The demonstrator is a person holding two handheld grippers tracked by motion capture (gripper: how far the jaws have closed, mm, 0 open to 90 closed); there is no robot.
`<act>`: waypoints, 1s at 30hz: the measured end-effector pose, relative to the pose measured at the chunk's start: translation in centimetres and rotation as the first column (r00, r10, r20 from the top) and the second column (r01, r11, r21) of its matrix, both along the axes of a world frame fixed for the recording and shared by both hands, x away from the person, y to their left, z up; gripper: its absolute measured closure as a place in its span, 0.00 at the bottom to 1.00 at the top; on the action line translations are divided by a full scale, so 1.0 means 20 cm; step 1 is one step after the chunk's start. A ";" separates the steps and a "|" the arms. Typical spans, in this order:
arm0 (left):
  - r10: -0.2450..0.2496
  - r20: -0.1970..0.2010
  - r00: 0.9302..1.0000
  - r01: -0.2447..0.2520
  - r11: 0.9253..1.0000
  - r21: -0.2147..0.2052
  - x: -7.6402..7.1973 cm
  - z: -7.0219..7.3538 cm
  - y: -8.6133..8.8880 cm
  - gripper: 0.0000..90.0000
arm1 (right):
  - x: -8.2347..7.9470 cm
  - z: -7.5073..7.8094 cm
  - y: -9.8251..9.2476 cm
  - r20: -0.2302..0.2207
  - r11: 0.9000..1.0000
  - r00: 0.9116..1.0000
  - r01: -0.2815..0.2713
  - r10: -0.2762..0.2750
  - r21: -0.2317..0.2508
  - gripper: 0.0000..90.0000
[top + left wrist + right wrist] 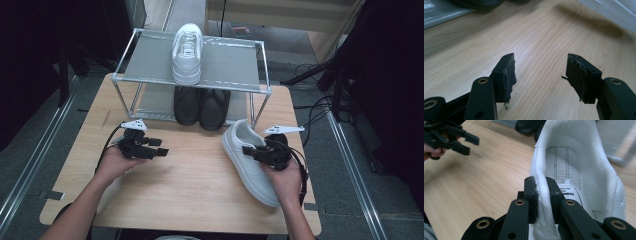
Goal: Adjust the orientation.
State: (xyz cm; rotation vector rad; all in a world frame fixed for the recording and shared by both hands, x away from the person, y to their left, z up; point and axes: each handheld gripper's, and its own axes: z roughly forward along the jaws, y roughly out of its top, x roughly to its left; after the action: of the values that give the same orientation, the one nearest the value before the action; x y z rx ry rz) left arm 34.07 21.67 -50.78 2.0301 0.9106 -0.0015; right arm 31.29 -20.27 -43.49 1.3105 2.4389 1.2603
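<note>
Right tool [541, 195] clenches white sneaker [584, 170] collar (insole print unreadable); left tool [540, 72] released.

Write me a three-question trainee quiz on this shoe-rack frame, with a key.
1. True or false: the right gripper is shut on the white sneaker.
2. What lies between the jaws of the left gripper?
3. Where does the other white sneaker stand? A) the rack's top shelf B) the table C) beside the black shoes

Key: 1. True, on its collar. 2. Nothing; they stand open over bare wood. 3. A.
</note>
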 end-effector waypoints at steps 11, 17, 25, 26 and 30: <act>0.025 -0.014 1.000 -0.025 1.000 0.011 -0.04 0.01 0.07 0.45 | 0.04 -0.04 0.33 -0.002 0.982 0.982 -0.187 0.187 -0.016 0.92; 0.048 -0.017 0.999 -0.048 0.999 0.012 -0.06 0.01 0.11 0.45 | 0.05 -0.07 0.48 -0.018 0.966 0.966 -0.260 0.260 -0.009 0.92; 0.070 0.009 0.998 -0.070 0.997 0.016 -0.08 0.00 0.12 0.47 | 0.00 -0.15 0.68 -0.038 0.934 0.933 -0.357 0.357 0.006 0.92; 0.071 0.011 0.997 -0.071 0.997 0.019 -0.08 0.01 0.12 0.48 | -0.01 -0.16 0.70 -0.036 0.932 0.932 -0.362 0.362 -0.004 0.92; 0.064 0.003 0.998 -0.064 0.998 0.017 -0.06 0.01 0.12 0.63 | -0.03 -0.20 0.74 -0.031 0.928 0.928 -0.373 0.372 -0.015 0.92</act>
State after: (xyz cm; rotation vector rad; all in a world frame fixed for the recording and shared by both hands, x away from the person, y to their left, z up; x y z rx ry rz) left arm 32.93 24.14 -50.64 2.0153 0.9770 0.0441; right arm 30.63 -5.56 -47.48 0.8860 2.8068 1.2907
